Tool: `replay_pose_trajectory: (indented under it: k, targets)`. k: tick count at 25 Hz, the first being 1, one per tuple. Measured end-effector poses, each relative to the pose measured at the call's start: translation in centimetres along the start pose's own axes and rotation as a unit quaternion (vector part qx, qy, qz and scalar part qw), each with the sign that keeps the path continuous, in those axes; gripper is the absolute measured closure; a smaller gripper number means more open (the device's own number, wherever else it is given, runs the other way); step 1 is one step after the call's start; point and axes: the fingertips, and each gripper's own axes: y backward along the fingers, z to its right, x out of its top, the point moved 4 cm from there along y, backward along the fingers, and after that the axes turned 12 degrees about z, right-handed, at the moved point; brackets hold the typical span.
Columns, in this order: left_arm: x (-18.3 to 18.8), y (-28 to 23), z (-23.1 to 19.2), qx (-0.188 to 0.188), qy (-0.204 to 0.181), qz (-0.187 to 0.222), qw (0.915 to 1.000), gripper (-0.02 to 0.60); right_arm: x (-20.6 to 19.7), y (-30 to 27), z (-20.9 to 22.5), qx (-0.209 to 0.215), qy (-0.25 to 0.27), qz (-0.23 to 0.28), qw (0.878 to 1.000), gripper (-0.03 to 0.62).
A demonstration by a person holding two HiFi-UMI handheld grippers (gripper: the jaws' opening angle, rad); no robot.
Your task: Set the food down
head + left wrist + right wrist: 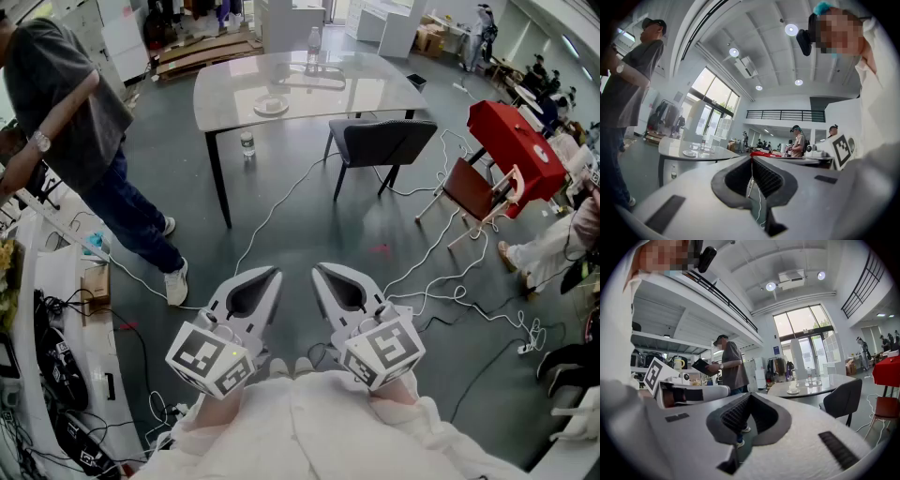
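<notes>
I hold both grippers close to my body, pointing level across the room, with nothing in either. My left gripper (275, 273) (751, 157) is shut, its ribbed pads meeting at the tips. The jaw tips of my right gripper (319, 269) (749, 395) also touch, so it is shut and empty. A small white plate (271, 106) (689, 153) (792, 391) lies on the far grey table (356, 94), well beyond both grippers. What is on the plate I cannot tell. No food is near the grippers.
A dark chair (382, 142) stands at the table's near right side, and a bottle (247, 143) sits on the floor under it. A person (66, 122) stands at the left. Cables (441, 281) trail over the floor. A red case (516, 145) and wooden chair are at right.
</notes>
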Motion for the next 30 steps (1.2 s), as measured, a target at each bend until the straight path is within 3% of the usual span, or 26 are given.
replay_pose_trajectory:
  k: [8, 20, 25, 30]
  targets:
    - [0.5, 0.6, 0.2, -0.015, -0.011, -0.005, 0.9998, 0.565, 0.1, -0.2, -0.8, -0.001, 0.006, -0.008, 1.0, 0.592]
    - [0.1, 1.7, -0.7, -0.008, 0.001, -0.01, 0.9999, 0.565, -0.2, -0.5, -1.5, -0.006, 0.003, -0.012, 1.0, 0.592]
    - [0.2, 1.8, -1.2, -0.023, -0.001, -0.016, 0.9996, 0.565, -0.5, -1.0, -1.3, -0.021, -0.027, -0.008, 0.999, 0.592]
    - [-0.2, 2.2, -2.3, -0.037, 0.007, -0.02, 0.9991, 0.565, -1.4, -1.8, -2.1, -0.017, -0.023, -0.019, 0.999, 0.592]
